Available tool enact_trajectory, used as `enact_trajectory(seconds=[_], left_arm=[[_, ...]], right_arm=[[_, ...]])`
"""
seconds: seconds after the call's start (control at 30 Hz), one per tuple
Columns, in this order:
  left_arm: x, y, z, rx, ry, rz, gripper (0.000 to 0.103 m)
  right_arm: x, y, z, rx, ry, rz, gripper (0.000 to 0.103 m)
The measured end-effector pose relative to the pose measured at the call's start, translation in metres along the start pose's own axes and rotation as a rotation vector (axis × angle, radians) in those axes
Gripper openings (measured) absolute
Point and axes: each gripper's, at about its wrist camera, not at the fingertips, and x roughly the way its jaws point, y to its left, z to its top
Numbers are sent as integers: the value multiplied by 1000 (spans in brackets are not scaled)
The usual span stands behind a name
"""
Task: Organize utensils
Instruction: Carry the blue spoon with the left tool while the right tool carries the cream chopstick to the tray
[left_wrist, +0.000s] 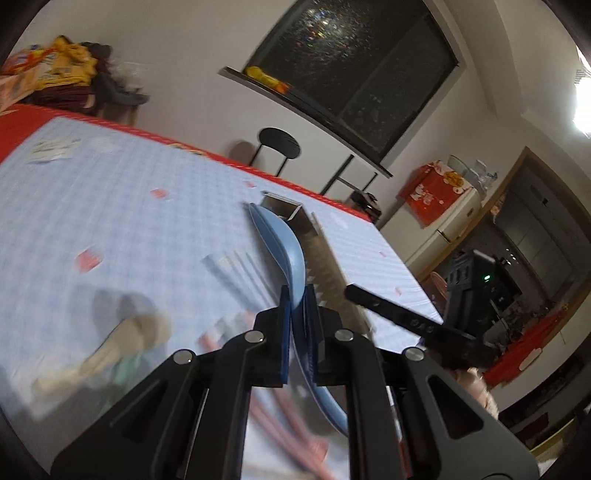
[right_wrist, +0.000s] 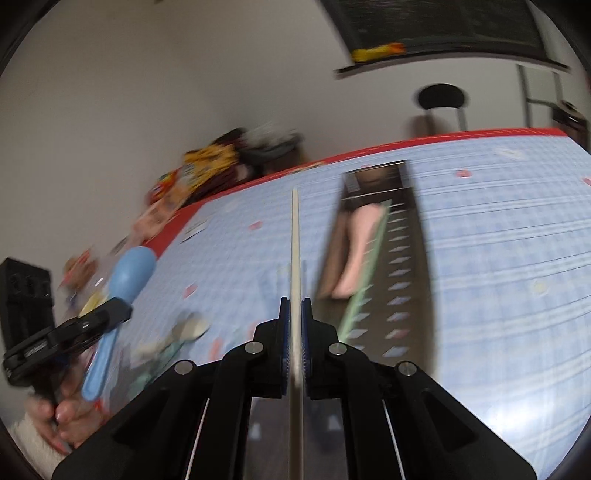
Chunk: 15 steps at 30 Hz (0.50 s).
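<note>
My left gripper (left_wrist: 297, 295) is shut on a blue spoon (left_wrist: 284, 243), held above the table; the spoon also shows in the right wrist view (right_wrist: 125, 280). My right gripper (right_wrist: 294, 306) is shut on a pale beige chopstick (right_wrist: 294, 236) that points straight ahead. A long metal utensil tray (right_wrist: 413, 258) lies on the blue checked tablecloth ahead of it, holding a pink spoon (right_wrist: 356, 247) and a green chopstick (right_wrist: 365, 269). The tray also shows in the left wrist view (left_wrist: 295, 214). A beige spoon (left_wrist: 122, 339) lies blurred on the cloth at left.
The table (left_wrist: 110, 206) has a red border and a far edge by the wall. Snack bags (left_wrist: 62, 70) are piled at its far corner. A black stool (left_wrist: 279, 144) stands behind it. Pink chopsticks (left_wrist: 280, 417) lie blurred under my left gripper.
</note>
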Motion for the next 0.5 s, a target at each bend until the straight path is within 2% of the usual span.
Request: enact_trajectory(seconds=[0.07,0.17,0.27,0.5], left_arm=[[31,-9,18,8,16,-19,11],[70,-17,38,11,43,-44,11],[111,-25,56,17,78,-73,11],[184,-22,71,36,139,-30,11]], right_arm=[[7,-12,11,44,-18,-59,6],[14,-23,23,77,-47,-93,6],[18,-34,28,117,-71,-74,6],[33,-46,28,127,-41,-79,6]])
